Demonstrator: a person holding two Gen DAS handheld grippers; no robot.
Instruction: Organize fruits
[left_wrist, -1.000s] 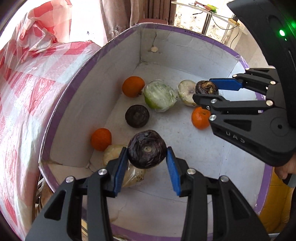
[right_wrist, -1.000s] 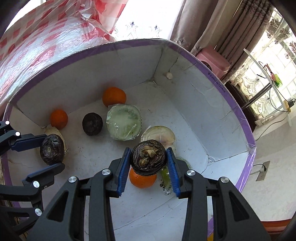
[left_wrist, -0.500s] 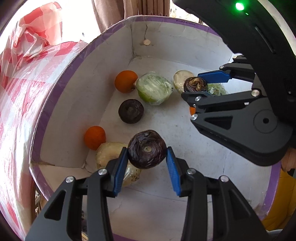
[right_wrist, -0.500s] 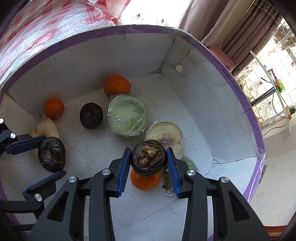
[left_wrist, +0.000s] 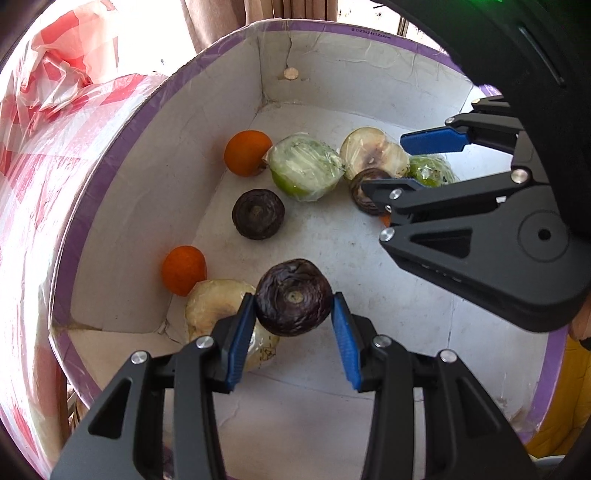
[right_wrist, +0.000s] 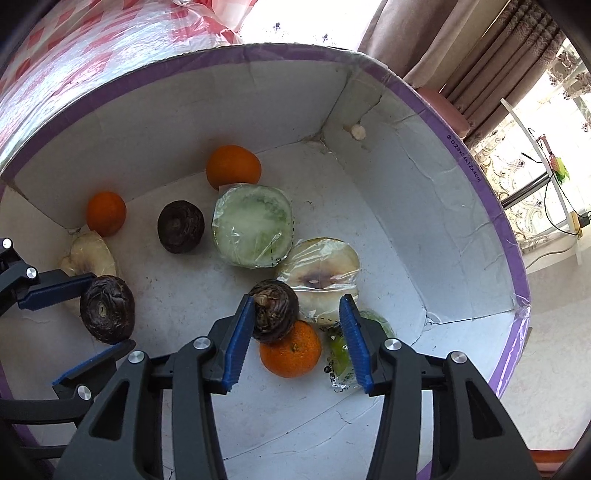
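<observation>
A white cardboard box with a purple rim (left_wrist: 122, 122) (right_wrist: 491, 206) holds the fruits. My left gripper (left_wrist: 294, 332) is shut on a dark purple fruit (left_wrist: 293, 297) (right_wrist: 107, 314) above the box floor. My right gripper (right_wrist: 296, 341) has its jaws spread. A second dark purple fruit (right_wrist: 274, 311) sits between them, against the left pad and apart from the right one, resting on an orange (right_wrist: 291, 350). This gripper also shows in the left wrist view (left_wrist: 410, 162), with that fruit (left_wrist: 365, 190) below it.
In the box lie a third dark fruit (right_wrist: 180, 226), two more oranges (right_wrist: 232, 166) (right_wrist: 106, 212), a wrapped green half (right_wrist: 253, 225), two wrapped pale halves (right_wrist: 321, 273) (right_wrist: 88, 254) and a green wrapped piece (right_wrist: 343, 354). A red-checked plastic sheet (left_wrist: 37, 155) lies left of the box.
My right gripper has opened and its dark fruit has dropped onto the orange on the box floor. Both grippers have moved lower into the box. The left still holds its fruit.
</observation>
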